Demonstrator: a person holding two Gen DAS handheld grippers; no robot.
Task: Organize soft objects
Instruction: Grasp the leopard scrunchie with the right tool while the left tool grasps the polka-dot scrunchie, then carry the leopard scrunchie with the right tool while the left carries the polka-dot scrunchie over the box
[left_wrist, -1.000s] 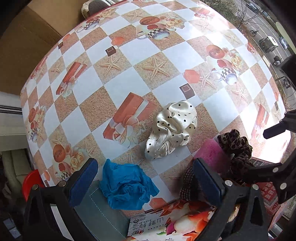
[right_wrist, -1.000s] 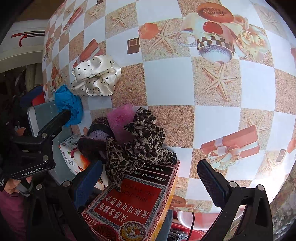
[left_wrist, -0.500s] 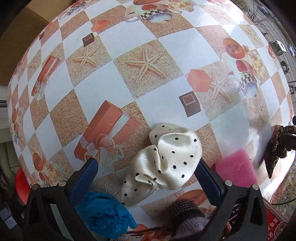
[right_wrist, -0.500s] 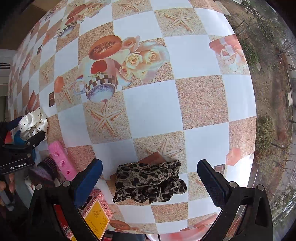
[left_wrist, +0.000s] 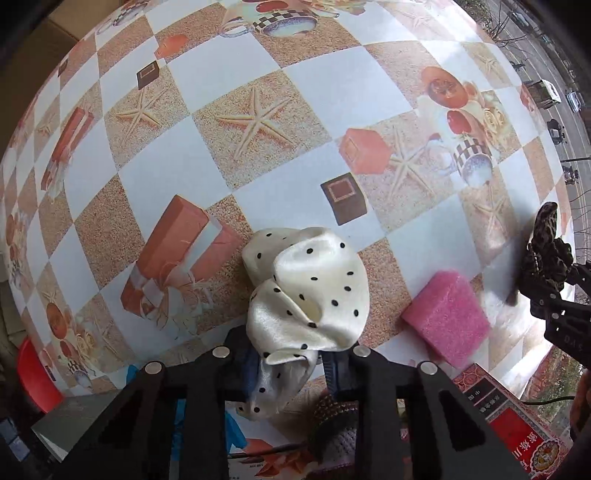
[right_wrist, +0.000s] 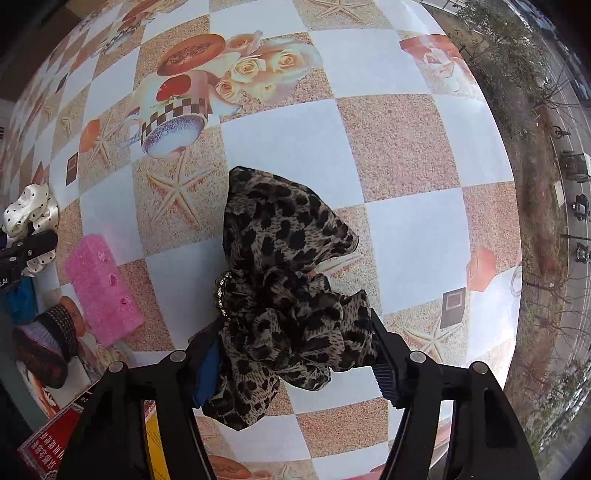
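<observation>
The polka-dot scrunchie (left_wrist: 308, 291) sits pinched in the left gripper (left_wrist: 286, 363) near the table's (left_wrist: 288, 92) front edge; the leopard scrunchie (right_wrist: 291, 295) is clamped by the right gripper (right_wrist: 295, 354). 2 simultaneous grips probably speed sorting beside the pink sponge (left_wrist: 447, 319).

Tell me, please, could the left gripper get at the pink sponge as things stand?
Probably not yet: the left gripper is shut on the dotted scrunchie. The pink sponge itself lies uncovered beside it.

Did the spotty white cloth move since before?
Yes. The spotty white cloth left the blue glove's side; now the left tongs pinch it.
</observation>
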